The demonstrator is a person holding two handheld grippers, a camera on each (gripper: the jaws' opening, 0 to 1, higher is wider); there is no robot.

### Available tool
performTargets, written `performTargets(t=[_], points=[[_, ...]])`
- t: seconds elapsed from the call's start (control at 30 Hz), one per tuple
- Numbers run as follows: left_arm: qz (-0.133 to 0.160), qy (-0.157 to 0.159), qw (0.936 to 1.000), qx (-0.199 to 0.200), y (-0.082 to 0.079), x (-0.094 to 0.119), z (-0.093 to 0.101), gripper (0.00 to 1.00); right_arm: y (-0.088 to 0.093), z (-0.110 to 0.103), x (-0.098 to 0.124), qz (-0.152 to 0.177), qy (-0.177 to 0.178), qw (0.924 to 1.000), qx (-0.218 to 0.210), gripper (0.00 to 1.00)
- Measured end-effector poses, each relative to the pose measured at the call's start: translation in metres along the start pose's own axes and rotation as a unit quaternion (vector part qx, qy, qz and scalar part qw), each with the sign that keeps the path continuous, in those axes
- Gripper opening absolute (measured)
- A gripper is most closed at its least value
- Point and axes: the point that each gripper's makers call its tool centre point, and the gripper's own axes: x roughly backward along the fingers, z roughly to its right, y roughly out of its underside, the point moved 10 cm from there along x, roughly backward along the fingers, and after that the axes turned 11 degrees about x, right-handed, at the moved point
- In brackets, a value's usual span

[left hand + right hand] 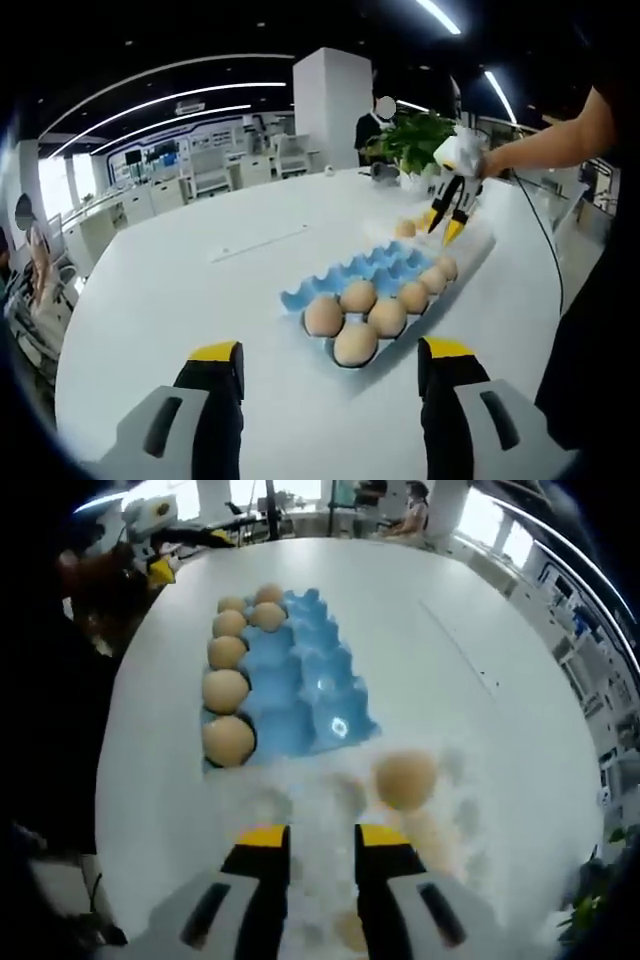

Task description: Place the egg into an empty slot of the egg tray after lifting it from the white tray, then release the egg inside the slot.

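Where the egg (405,777) sits on the white tray (320,810), it lies ahead of the right gripper (322,842) and off to the right of its jaw line, apart from both yellow-tipped jaws. Those jaws stand a narrow gap apart with nothing between them, so the claw is released and holds nothing. In the left gripper view the same egg (404,228) shows just beside the right gripper (446,226), whose tips point down over the tray's far end. The white tray touches the short end of the blue egg tray (300,680). Five eggs fill the egg tray's left column in the right gripper view, a sixth lies at the far end beside them, and the other slots are bare blue. The left gripper (330,365) is well apart from the egg, its jaws spread wide and empty, the egg tray (370,275) lying beyond them on the white table (200,270). A potted plant (412,140) stands at the table's far edge.
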Motion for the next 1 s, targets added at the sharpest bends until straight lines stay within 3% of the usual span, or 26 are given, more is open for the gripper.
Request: performTargets(t=[0.17,0.37,0.5,0.77,0.9,1.0], points=[[0.002,0.001,1.0,0.0,-0.002,0.0,0.001,0.71,0.029,-0.001,0.015,-0.03,0.022,0.9992,-0.016,0.25],[0.002,0.006,1.0,0.001,-0.003,-0.002,0.004,0.7,0.044,0.001,0.024,-0.051,0.056,0.997,-0.015,0.26],[0.001,0.008,1.0,-0.001,-0.004,-0.002,0.006,0.69,0.053,0.002,0.025,-0.063,0.055,0.9964,-0.016,0.27],[-0.002,0.001,1.0,-0.007,-0.004,-0.001,0.005,0.67,0.051,0.003,0.018,-0.073,0.044,0.9963,0.007,0.28],[-0.001,0.001,1.0,-0.006,-0.005,-0.001,0.005,0.67,0.05,0.007,0.013,-0.065,0.012,0.997,0.04,0.29],[0.0,0.001,1.0,-0.004,-0.005,-0.002,0.005,0.67,0.052,0.01,0.012,-0.06,-0.001,0.9978,0.028,0.29]])
